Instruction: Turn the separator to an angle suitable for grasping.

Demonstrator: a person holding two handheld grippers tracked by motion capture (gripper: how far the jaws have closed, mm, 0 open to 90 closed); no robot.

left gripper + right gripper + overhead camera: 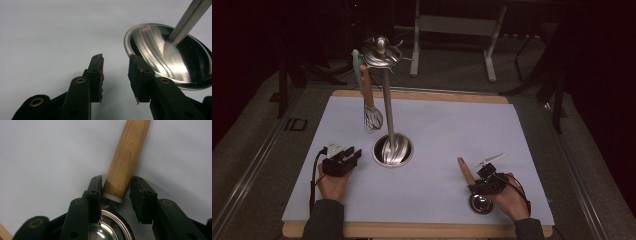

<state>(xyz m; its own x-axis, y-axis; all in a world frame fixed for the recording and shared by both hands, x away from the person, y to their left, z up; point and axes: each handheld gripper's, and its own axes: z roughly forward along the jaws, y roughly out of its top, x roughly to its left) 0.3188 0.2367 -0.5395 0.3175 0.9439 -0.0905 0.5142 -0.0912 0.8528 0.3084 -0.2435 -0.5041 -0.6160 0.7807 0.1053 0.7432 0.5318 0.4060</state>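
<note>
High view: the left gripper (pixel 343 159) rests on the table (pixel 437 130) beside the round steel base (pixel 393 150) of a stand, whose pole (pixel 388 100) carries a whisk (pixel 372 117) on a hook. The right gripper (pixel 484 182) sits over a ladle (pixel 474 192) near the front edge, wooden handle (pixel 464 171) pointing away.

Left gripper view: the fingers (pixel 97 72) stand apart, nothing between them; the base (pixel 172 55) lies just right of them.

Right gripper view: the fingers (pixel 143 197) are released, either side of the handle (pixel 126 157); a gap shows at the right one, while contact at the left cannot be told. The steel bowl (pixel 110 227) lies below.
</note>
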